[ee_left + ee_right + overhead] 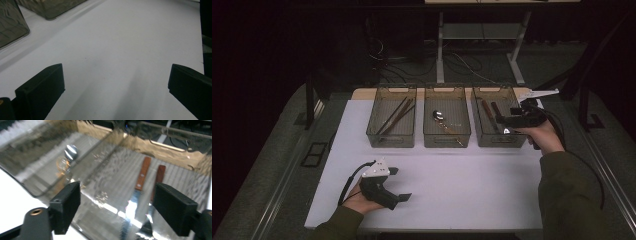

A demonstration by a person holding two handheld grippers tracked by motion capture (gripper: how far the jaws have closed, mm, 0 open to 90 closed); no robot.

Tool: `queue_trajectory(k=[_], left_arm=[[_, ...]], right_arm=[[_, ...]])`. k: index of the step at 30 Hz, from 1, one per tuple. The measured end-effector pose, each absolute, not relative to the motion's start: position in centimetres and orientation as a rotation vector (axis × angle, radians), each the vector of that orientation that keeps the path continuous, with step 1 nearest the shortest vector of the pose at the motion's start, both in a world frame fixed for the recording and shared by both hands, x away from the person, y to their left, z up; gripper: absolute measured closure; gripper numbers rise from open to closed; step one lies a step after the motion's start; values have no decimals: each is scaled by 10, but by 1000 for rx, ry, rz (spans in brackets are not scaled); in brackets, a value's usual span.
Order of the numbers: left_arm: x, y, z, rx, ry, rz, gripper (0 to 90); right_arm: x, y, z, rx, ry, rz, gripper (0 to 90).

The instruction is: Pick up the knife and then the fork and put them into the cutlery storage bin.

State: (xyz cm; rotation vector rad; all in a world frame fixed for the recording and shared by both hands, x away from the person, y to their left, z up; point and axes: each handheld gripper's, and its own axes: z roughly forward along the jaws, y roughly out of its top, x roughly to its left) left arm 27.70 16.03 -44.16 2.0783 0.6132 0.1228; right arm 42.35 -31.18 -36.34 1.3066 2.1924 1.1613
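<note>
While the white table (pixel 462 190) carries three clear bins in a row, the right bin (pixel 497 142) holds two wooden-handled knives (pixel 138 187) lying side by side, their long axes running front to back, handles toward the far wall and blades toward the person. Above them the right gripper (pixel 116 202) hovers, jaws apart with nothing between. Resting on the table well away, the left gripper (pixel 116 85) also gapes wide, gripping nothing.

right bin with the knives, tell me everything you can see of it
The right bin is a clear, smoky plastic box, open-topped, upright on the white table, last in a row of three. Two wooden-handled knives lie flat inside, side by side. The right gripper hovers over it, jaws open, nothing between them.
</note>
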Motion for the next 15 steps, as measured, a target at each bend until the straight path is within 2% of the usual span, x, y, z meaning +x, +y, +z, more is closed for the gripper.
queue_trajectory(k=[8,15], left_arm=[[279,161,-442,2082,603,114,0],[278,161,-442,2081,600,111,0]], right_arm=[[383,-301,-364,1216,2142,1298,159],[351,-299,-370,1163,2134,1345,158]])
